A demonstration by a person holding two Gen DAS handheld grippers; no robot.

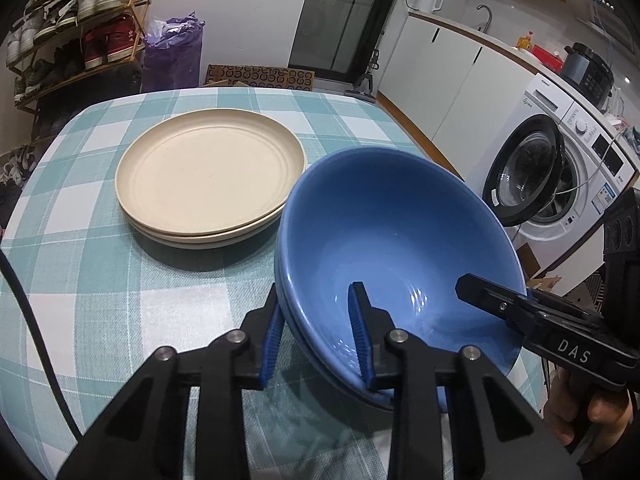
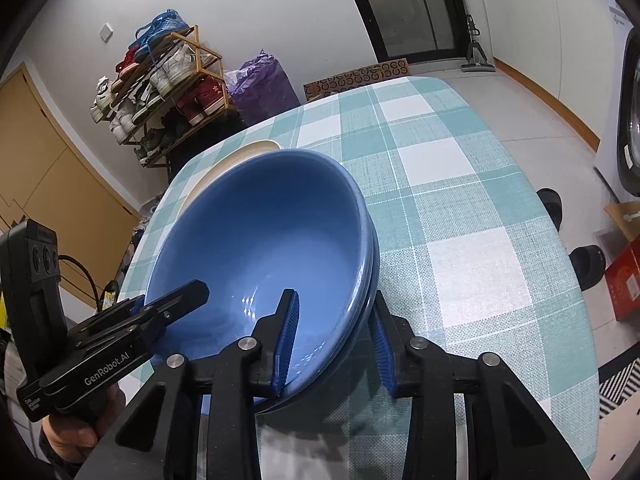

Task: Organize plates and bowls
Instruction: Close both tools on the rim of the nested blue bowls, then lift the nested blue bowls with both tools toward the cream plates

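Two nested blue bowls [image 1: 392, 232] sit on the teal checked tablecloth [image 1: 100, 280], near its right edge. My left gripper [image 1: 316, 332] is shut on their near rim, one blue pad inside and one against the outer wall. My right gripper [image 2: 334, 344] clamps the rim of the same blue bowls [image 2: 260, 240] from the other side, one finger in, one out. Each gripper shows in the other's view: the right gripper [image 1: 516, 308] at the bowls' right rim, the left gripper [image 2: 160, 312] at their left rim. Two stacked cream plates [image 1: 208, 176] lie just left of the bowls, mostly hidden behind them as the cream plates [image 2: 256, 148] in the right wrist view.
A washing machine [image 1: 560, 160] with its door open stands right of the table. A shoe rack [image 1: 76, 28] and a purple bag [image 1: 172, 52] stand beyond the far edge. Black slippers [image 2: 588, 264] and a red box [image 2: 624, 280] lie on the floor. A hand [image 1: 576, 412] holds the right gripper.
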